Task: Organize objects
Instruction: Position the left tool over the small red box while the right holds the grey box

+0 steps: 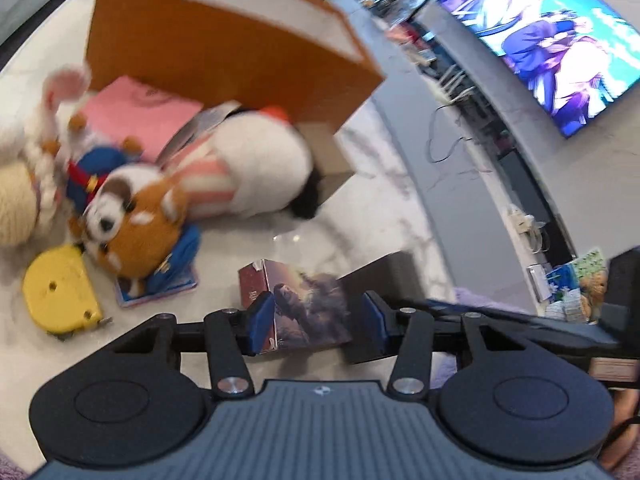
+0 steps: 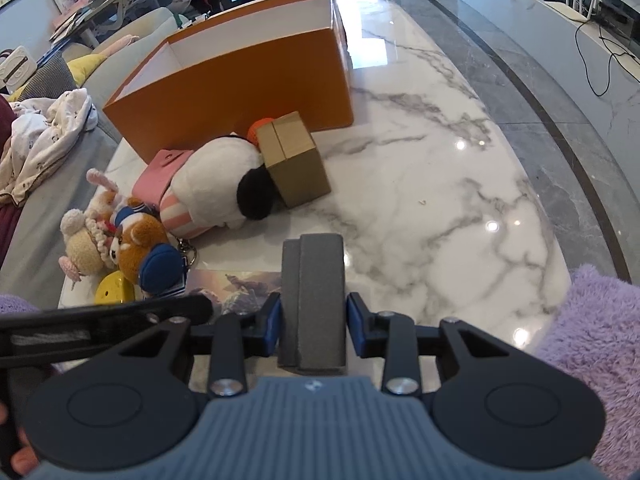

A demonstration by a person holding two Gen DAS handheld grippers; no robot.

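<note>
A large open orange box point(image 2: 248, 80) stands on the marble table point(image 2: 440, 184); it also shows in the left wrist view point(image 1: 224, 40). My left gripper point(image 1: 316, 320) has its blue pads around a picture-printed box point(image 1: 304, 308), with a gap on the right side. My right gripper point(image 2: 312, 324) is shut on a grey block point(image 2: 316, 300), also in the left wrist view point(image 1: 380, 280). A white plush point(image 2: 216, 184) and a small cardboard box point(image 2: 296, 160) lie by the orange box.
Small plush toys point(image 2: 128, 240), a pink pouch point(image 2: 156, 172), a yellow tape measure point(image 1: 60, 296) and a blue plush point(image 2: 162, 268) crowd the table's left side. A sofa with cloth point(image 2: 44, 140) lies left. A TV point(image 1: 560, 36) stands beyond the table.
</note>
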